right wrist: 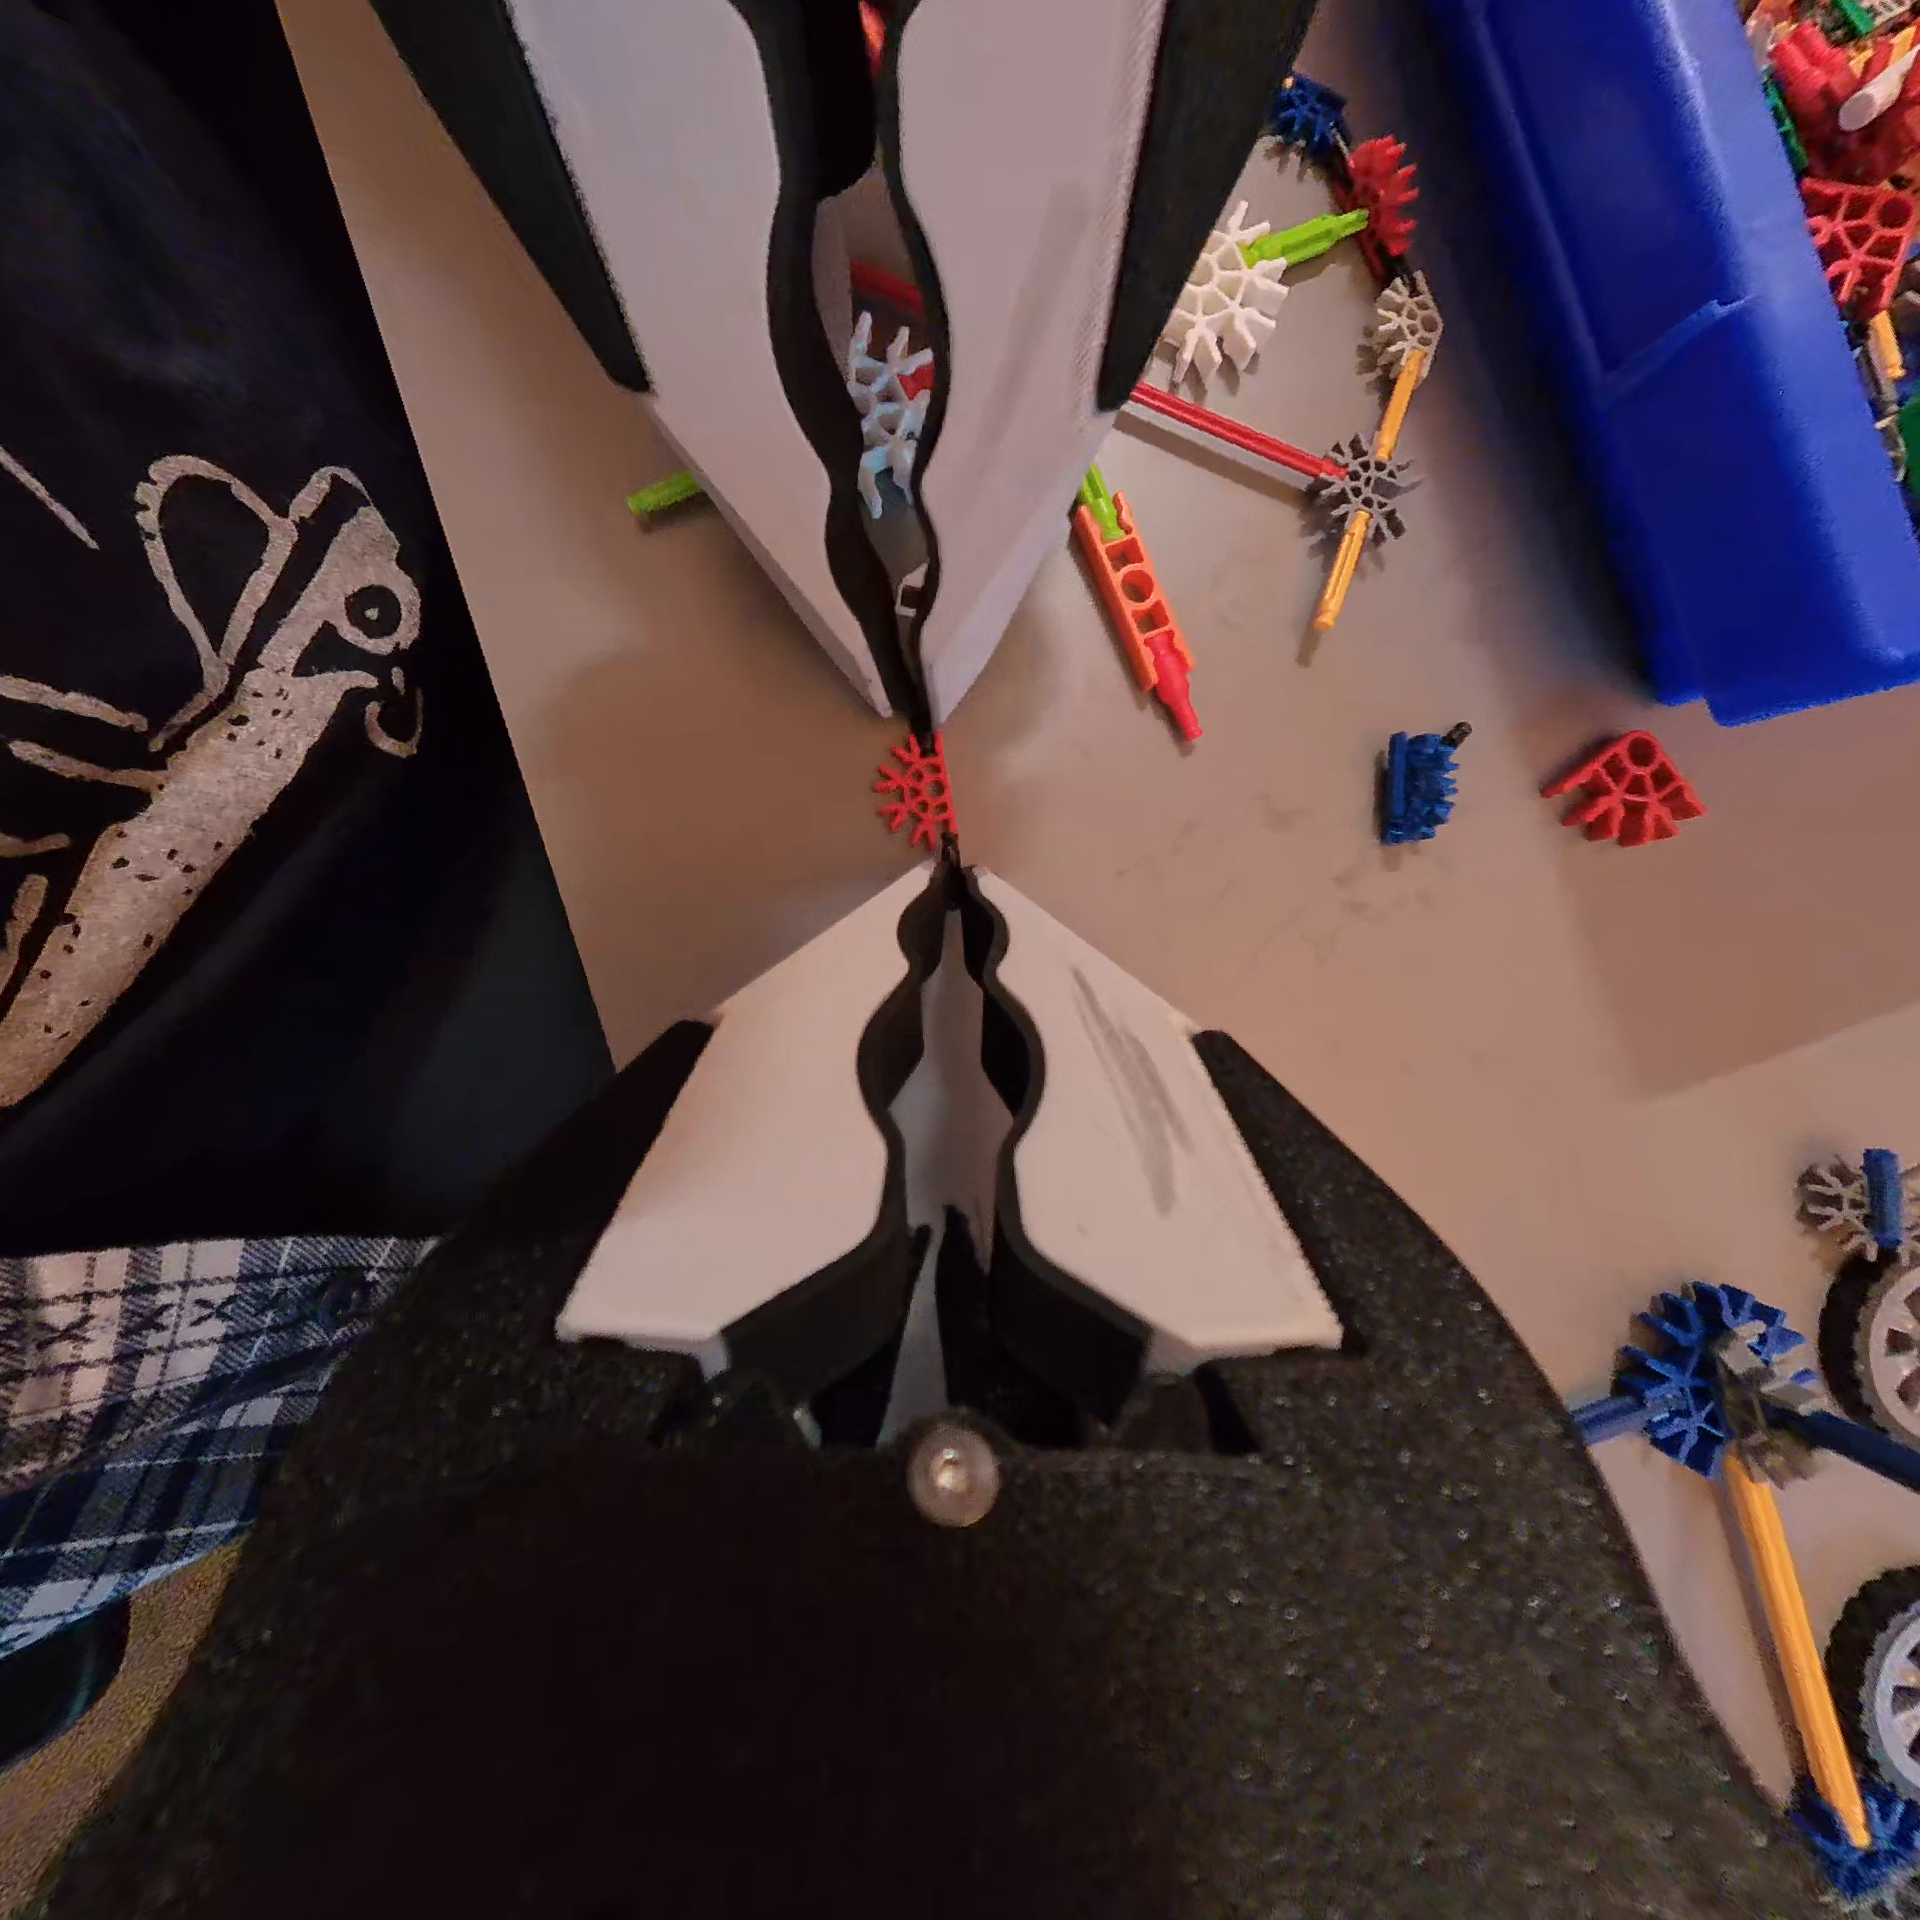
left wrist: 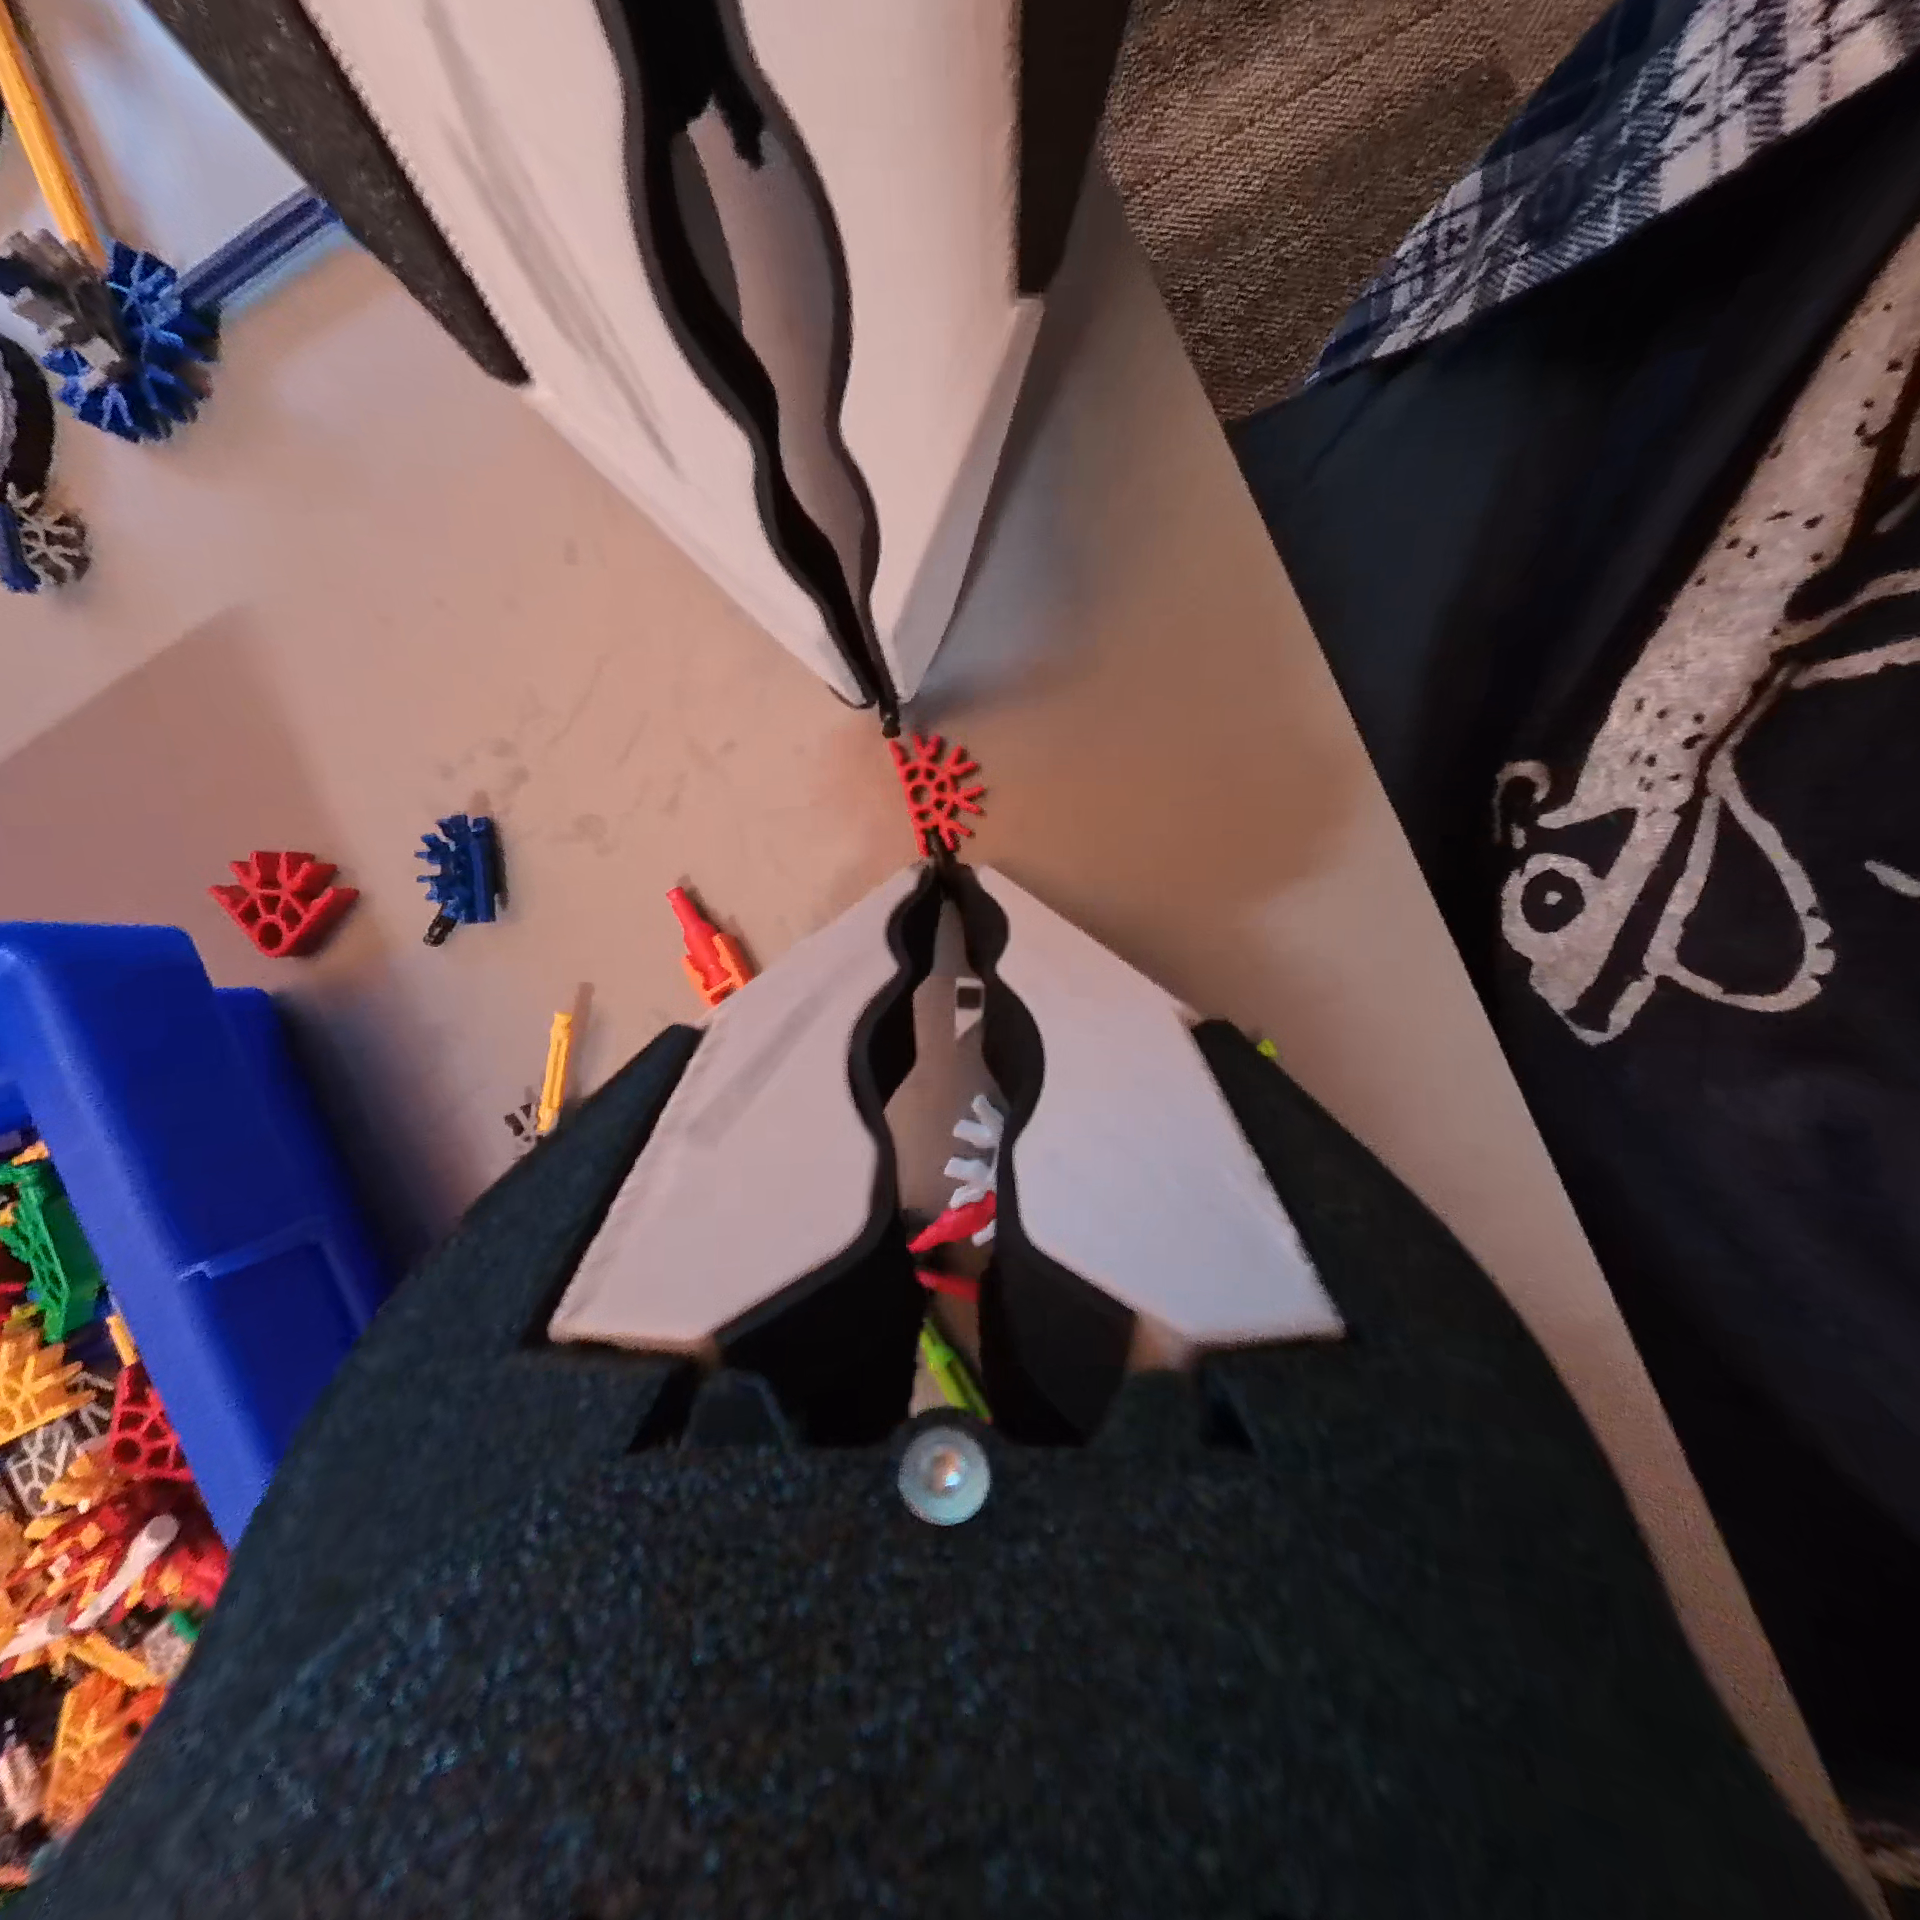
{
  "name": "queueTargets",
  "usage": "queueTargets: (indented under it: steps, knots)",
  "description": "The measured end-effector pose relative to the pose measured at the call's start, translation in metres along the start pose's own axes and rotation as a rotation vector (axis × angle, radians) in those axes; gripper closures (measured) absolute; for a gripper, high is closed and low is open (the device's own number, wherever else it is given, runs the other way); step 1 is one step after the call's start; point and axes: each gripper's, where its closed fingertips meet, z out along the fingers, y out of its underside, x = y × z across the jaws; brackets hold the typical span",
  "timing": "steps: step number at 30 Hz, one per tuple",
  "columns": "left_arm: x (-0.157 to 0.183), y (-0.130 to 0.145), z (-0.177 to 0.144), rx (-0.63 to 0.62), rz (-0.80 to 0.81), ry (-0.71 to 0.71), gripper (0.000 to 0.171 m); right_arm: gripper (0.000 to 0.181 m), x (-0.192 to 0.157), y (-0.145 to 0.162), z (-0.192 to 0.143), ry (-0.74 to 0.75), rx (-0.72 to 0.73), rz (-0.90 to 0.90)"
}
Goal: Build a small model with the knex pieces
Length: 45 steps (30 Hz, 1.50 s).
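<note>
Red plastic, a small snowflake-shaped connector (left wrist: 935,795) (right wrist: 916,792), sits pinched between the two grippers, which meet tip to tip above the beige tabletop (left wrist: 364,727) (right wrist: 1299,935). The left gripper (left wrist: 940,868) has its white fingers drawn together, nipping a short dark stub at one edge of the connector; the right gripper (right wrist: 948,864) is closed just as narrowly on the opposite edge. Each shows in the other's camera, coming in from the top of the picture.

Just beyond, loose pieces lie on the table: an orange-and-red clip piece (left wrist: 707,951) (right wrist: 1138,613), a blue toothed connector (left wrist: 462,871) (right wrist: 1415,787) and a red fan-shaped connector (left wrist: 281,899) (right wrist: 1626,790). A white snowflake connector (right wrist: 1226,301) joins green, red and yellow rods near the left gripper's body.

Farther off stands a blue plastic bin (left wrist: 187,1122) (right wrist: 1683,364) heaped with mixed pieces, and a wheeled blue-and-yellow rod model (right wrist: 1766,1455). A person in a dark printed shirt (left wrist: 1662,831) (right wrist: 208,675) stands close at the table's edge.
</note>
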Motion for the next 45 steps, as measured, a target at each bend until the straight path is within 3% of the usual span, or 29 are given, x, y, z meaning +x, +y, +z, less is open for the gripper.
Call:
queueTargets:
  steps: [5, 19, 41, 45]
  knots:
    - [-0.0040, 0.0007, -0.0015, 0.009, -0.014, -0.017, 0.159, 0.180, 0.0002, 0.0001, 0.0007, 0.004, -0.023, -0.016]
    - [-0.0030, 0.0012, 0.0010, 0.007, 0.041, -0.005, 0.171, 0.180, 0.0038, 0.0028, 0.0031, -0.010, -0.073, -0.071]
    - [-0.0043, 0.0004, 0.0020, 0.000, 0.053, -0.006, 0.171, 0.171, 0.0050, 0.0015, 0.0017, -0.019, -0.057, -0.039]
    - [-0.0047, 0.0003, 0.0021, -0.002, 0.055, -0.007, 0.171, 0.177, 0.0040, -0.0050, -0.0028, -0.031, -0.017, -0.024]
